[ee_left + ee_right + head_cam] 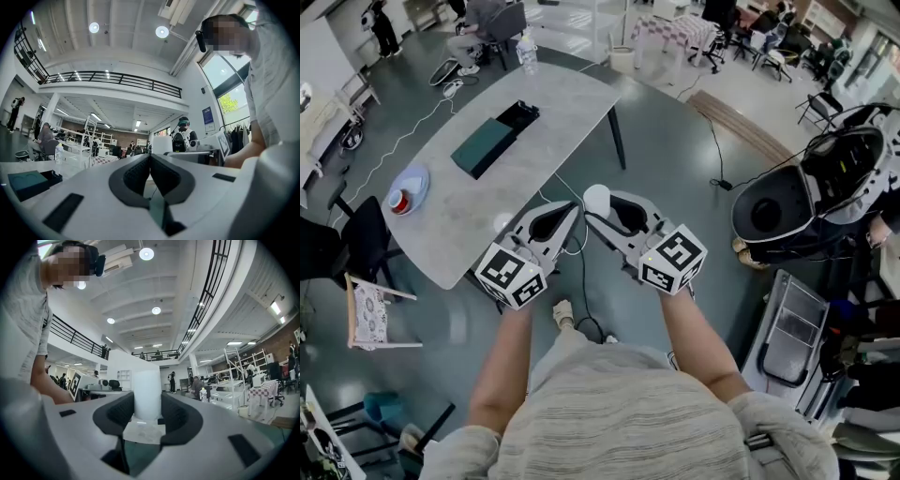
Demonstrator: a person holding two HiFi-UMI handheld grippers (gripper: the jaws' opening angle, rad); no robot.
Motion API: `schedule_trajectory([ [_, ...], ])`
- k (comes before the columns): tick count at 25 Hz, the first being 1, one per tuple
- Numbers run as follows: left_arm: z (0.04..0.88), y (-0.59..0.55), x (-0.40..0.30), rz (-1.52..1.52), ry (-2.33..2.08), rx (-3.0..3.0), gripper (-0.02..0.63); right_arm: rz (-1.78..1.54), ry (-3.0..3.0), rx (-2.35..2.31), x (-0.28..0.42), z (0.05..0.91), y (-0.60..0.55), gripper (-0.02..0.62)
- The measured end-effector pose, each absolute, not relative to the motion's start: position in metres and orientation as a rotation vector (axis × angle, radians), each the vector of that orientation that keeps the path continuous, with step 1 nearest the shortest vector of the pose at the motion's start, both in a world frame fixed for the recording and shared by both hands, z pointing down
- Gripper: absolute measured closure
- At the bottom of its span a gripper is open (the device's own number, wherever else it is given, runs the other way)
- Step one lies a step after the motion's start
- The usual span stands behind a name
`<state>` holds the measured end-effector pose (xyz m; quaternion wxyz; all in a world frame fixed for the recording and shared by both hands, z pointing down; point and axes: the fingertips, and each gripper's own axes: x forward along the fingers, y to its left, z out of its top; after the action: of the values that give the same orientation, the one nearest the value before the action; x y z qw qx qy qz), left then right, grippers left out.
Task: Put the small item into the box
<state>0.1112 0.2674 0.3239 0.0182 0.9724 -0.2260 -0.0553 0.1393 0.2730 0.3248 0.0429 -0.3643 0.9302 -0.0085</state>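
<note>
In the head view the person stands back from a pale table (546,111) that runs off to the far left, with both tools held out low in front, near the body. The left gripper (571,210) has its jaws pressed together with nothing in them. Just to its right, the right gripper (598,206) pinches a small white cylinder (596,198), which is in the air, well apart from the table. On the table lie a dark green box (485,146) with a black tray (517,115) touching its far end. A blue plate (416,180) carrying a red cup (398,201) sits nearer the left edge, and a water bottle (527,53) stands at the far end. In the left gripper view the two dark pads meet at the tip and hold nothing; the green box shows low at the left, on the tabletop. In the right gripper view the white cylinder stands upright between the spread jaws, with a dark pad touching it on each side, and a scrap of white paper (144,432) lies just below it.
</note>
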Motion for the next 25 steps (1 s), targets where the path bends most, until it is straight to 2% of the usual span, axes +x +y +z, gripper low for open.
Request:
schedule_trajectory([
  [13,0.334,0.235,0.090,-0.157,-0.723,2.991,0.584,-0.063,2.833,-1.075,0.120,0.325,0.242,0.402],
  [25,0.331,0.120,0.033,-0.190,-0.732,2.984,0.584,-0.065,2.827,-1.089,0.065,0.320,0.129,0.400],
])
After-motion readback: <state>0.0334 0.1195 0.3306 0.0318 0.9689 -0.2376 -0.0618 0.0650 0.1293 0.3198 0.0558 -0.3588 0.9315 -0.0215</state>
